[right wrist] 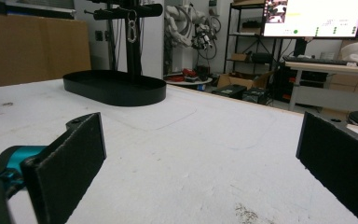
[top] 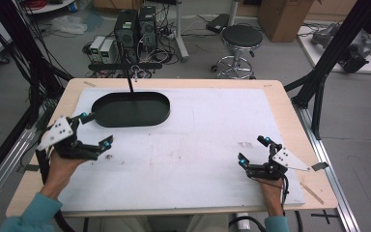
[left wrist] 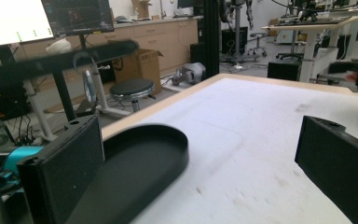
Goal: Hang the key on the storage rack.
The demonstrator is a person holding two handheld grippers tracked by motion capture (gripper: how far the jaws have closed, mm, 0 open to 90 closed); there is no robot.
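**High view: two open grippers at rest, black tray at upper left**

High view looks down on a wooden bench (top: 290, 111) covered by a white mat (top: 212, 135). Your left gripper (top: 95, 129) sits at the left edge of the frame, held from below by your hand in a teal sleeve. Its fingers (top: 107, 142) are spread wide and hold nothing. One fingertip lies just beside the near left end of a black oval tray (top: 131, 109), which rests on the mat in the upper left of the frame.

Your right gripper (top: 253, 150) sits at the lower right of the frame, well apart from the tray, fingers also spread and empty.

Left gripper view shows the tray (left wrist: 144, 158) close, at lower left, next to the left finger. Right gripper view shows the tray (right wrist: 114, 87) far off at upper left, with bare mat between the two fingers.
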